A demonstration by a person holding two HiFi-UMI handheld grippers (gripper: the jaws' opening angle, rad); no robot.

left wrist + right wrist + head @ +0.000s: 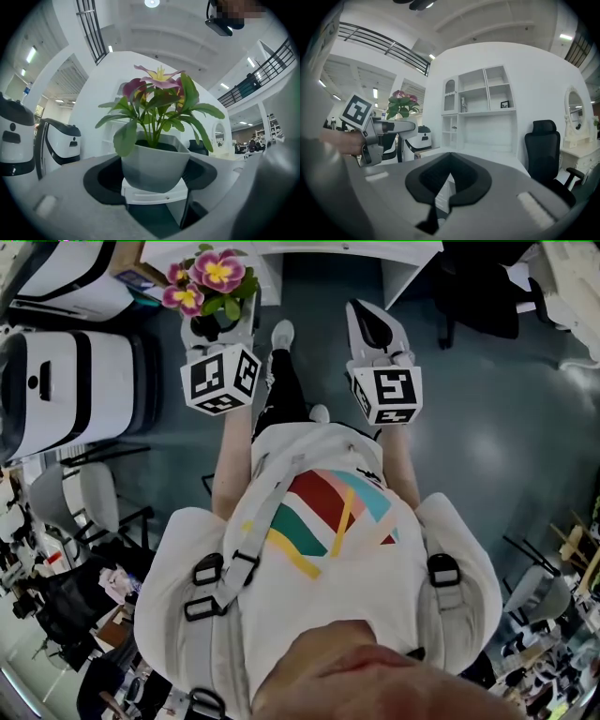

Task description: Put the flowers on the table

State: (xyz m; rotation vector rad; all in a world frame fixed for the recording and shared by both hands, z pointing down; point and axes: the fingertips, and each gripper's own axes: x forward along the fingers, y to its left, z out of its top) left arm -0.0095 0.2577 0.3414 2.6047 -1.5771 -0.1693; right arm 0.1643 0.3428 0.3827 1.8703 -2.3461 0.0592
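Note:
A grey pot (154,164) of pink and yellow flowers (211,277) with green leaves sits upright between the jaws of my left gripper (220,322), which is shut on the pot's sides and holds it above the floor. In the left gripper view the blooms (157,79) rise over the pot. My right gripper (372,326) hangs beside it to the right, shut with nothing between its pads (440,176). From the right gripper view the left gripper (389,127) and the flowers (402,105) show at the left. The white table (319,251) lies just ahead.
A white and black machine (66,390) stands on the left, with chairs (84,502) behind it. A black office chair (541,145) is at the right of the white desk with shelves (480,108). The person's feet (281,334) are on grey floor.

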